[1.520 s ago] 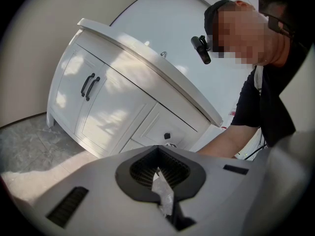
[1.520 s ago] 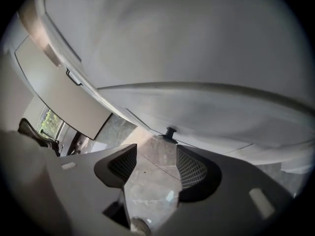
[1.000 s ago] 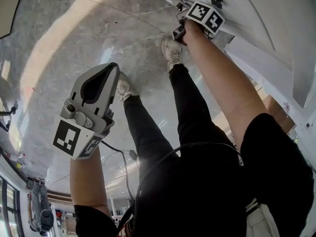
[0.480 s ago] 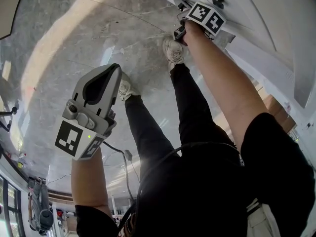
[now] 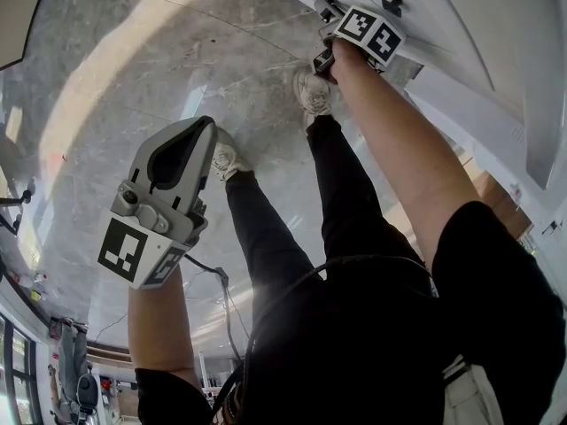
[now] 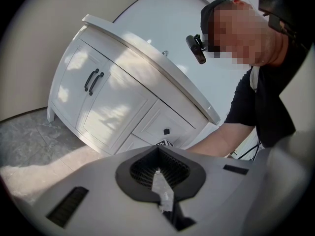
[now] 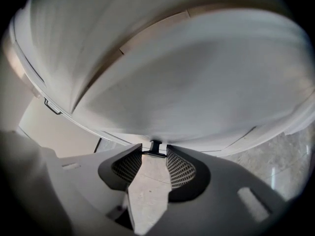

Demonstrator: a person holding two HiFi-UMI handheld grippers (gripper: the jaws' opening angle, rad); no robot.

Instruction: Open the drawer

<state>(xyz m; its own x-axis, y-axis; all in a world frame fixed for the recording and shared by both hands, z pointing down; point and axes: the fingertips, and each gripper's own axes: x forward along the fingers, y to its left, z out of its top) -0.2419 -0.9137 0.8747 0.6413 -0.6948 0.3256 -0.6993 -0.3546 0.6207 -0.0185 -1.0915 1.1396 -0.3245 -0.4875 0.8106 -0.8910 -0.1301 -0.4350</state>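
Note:
The white drawer front (image 7: 197, 92) fills the right gripper view, with its small dark knob (image 7: 155, 145) at the bottom centre. My right gripper (image 7: 154, 154) has just been closing, and its tips now clamp that knob from both sides. In the head view the right gripper (image 5: 324, 9) reaches the cabinet at the top, its marker cube (image 5: 370, 32) just behind it. My left gripper (image 5: 182, 149) hangs over the floor, away from the cabinet, shut with nothing held. In the left gripper view its jaws (image 6: 156, 173) meet, and an upper drawer knob (image 6: 166, 131) shows beyond.
A white vanity cabinet has two doors with black bar handles (image 6: 92, 81) and an overhanging top (image 6: 147, 53). The person's legs and white shoes (image 5: 310, 91) stand on the grey marble floor (image 5: 133, 78). A cable hangs below the left arm, and a brown box (image 5: 492, 197) sits to the right.
The left gripper has drifted very slightly over the floor. The right gripper stays at the knob on the drawer front.

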